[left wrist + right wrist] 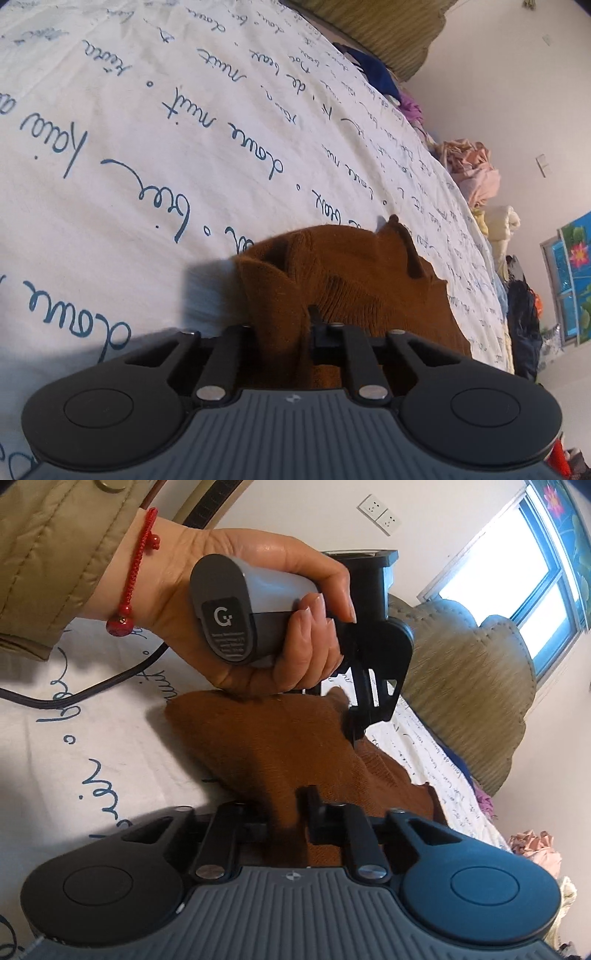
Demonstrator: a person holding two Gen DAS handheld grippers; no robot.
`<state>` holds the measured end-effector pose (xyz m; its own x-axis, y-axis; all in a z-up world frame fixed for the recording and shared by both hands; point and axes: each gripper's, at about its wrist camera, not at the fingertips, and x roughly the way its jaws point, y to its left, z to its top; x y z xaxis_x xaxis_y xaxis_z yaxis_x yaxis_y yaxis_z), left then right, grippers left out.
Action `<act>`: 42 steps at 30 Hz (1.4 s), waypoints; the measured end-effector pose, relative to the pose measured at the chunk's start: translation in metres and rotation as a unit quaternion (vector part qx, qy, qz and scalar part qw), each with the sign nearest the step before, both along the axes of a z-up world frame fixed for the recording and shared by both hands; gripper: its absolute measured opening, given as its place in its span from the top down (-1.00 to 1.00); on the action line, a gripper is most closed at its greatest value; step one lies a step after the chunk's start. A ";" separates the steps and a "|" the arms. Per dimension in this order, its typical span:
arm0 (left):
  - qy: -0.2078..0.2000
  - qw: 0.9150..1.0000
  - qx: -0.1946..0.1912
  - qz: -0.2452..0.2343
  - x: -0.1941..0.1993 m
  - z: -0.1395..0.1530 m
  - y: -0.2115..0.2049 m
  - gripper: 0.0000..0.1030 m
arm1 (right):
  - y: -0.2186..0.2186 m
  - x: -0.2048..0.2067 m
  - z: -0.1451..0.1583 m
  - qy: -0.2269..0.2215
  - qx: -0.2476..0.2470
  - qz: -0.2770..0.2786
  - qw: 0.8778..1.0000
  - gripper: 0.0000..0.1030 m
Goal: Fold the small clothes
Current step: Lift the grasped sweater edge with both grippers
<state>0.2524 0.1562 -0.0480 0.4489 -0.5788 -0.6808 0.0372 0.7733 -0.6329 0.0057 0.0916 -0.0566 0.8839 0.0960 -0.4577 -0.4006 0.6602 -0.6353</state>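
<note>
A brown knitted garment (351, 273) lies bunched on a white bed sheet (147, 147) printed with blue handwriting. In the left wrist view my left gripper (282, 321) is shut on a fold at the garment's near edge, and the cloth hides one finger. In the right wrist view my right gripper (284, 808) is shut on another part of the same brown garment (266, 738). Beyond it a person's hand (258, 609) holds the left gripper (352, 731), whose tips pinch the cloth's far edge. The garment stretches between the two grips, just above the bed sheet (92, 720).
Along the bed's far side lie a pink clothes pile (472, 166), a blue garment (373, 70), purple cloth (410, 105) and dark clothes (521, 314). An olive quilted headboard (461, 679) stands behind. A black cable (92, 686) trails over the sheet under a tan sleeve (55, 554).
</note>
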 end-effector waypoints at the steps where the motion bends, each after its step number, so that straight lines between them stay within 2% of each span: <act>1: -0.005 1.000 0.012 0.002 -0.003 0.003 -0.002 0.78 | -0.002 -0.001 0.001 0.001 0.006 0.001 1.000 0.76; 4: -0.020 0.998 0.055 0.005 -0.011 0.018 -0.013 0.80 | -0.009 -0.005 0.008 0.000 0.031 0.007 1.000 0.84; 8: -0.042 0.994 0.102 0.008 -0.021 0.045 -0.029 0.80 | -0.021 -0.019 0.021 -0.021 0.061 0.009 0.998 0.86; 13: -0.059 0.990 0.127 0.010 -0.034 0.079 -0.046 0.80 | -0.051 -0.031 0.042 -0.036 0.118 0.005 0.992 0.86; 16: -0.067 0.988 0.137 0.011 -0.041 0.097 -0.060 0.80 | -0.071 -0.037 0.058 -0.030 0.158 -0.002 0.987 0.86; 23: -0.097 0.982 0.162 0.013 -0.054 0.129 -0.103 0.80 | -0.127 -0.043 0.087 -0.019 0.253 -0.029 0.967 0.86; 28: -0.117 0.977 0.181 0.002 -0.062 0.143 -0.140 0.80 | -0.169 -0.039 0.094 -0.016 0.301 -0.056 0.952 0.86; 38: -0.145 0.964 0.214 -0.058 -0.072 0.149 -0.234 0.80 | -0.232 -0.047 0.084 -0.010 0.369 -0.113 0.922 0.86; 42: -0.142 0.961 0.218 -0.090 -0.071 0.140 -0.272 0.80 | -0.262 -0.050 0.075 0.002 0.408 -0.141 0.902 0.86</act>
<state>0.1815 -0.1157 0.0922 0.5715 -0.3513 -0.7416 0.3184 0.9279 -0.1942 -0.0438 -0.1702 0.0188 0.9246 0.1734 -0.3391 -0.1445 0.9835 0.1089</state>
